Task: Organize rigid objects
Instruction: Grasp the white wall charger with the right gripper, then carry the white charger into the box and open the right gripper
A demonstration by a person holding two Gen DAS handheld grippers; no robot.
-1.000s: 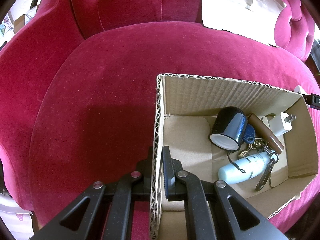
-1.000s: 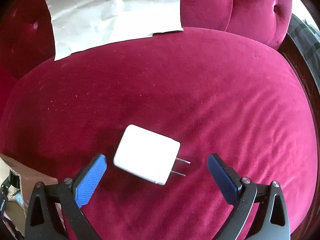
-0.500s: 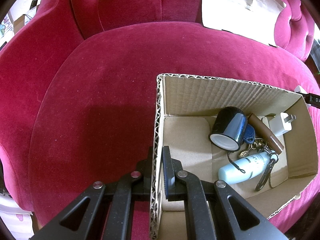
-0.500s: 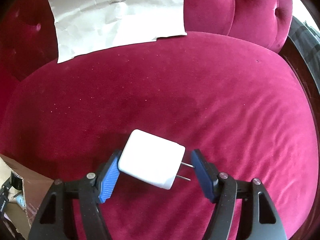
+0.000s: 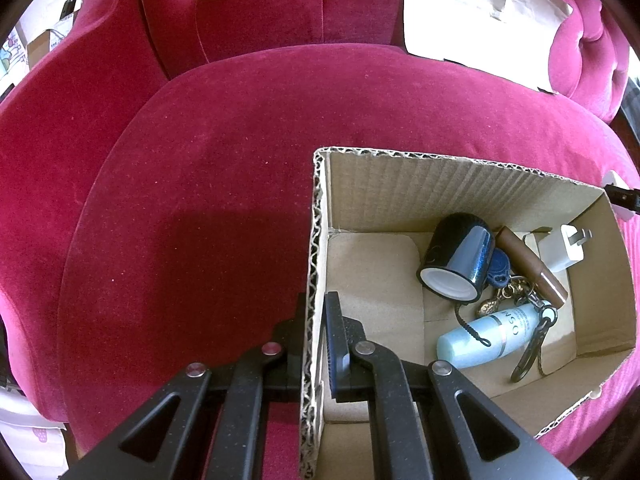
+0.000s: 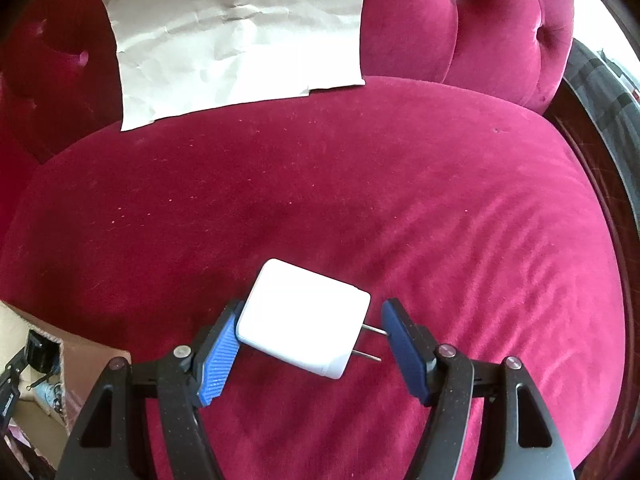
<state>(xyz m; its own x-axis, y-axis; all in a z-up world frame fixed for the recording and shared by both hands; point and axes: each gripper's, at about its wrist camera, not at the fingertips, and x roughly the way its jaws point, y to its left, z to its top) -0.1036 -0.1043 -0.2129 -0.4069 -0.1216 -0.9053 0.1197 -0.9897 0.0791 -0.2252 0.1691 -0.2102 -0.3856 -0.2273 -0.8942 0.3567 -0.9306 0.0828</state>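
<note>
A white, square, rounded-cornered charger plug [image 6: 303, 322] with two metal prongs is clamped in the right claw [image 6: 310, 352] above the crimson velvet sofa seat [image 6: 400, 208]. The left claw [image 5: 316, 344] is shut on the wall of the cardboard box [image 5: 440, 188], where a smaller white plug [image 5: 560, 250] lies.

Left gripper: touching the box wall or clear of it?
Touching. Left wrist view shows the left gripper shut on the cardboard box wall, one pad on each face.
</note>
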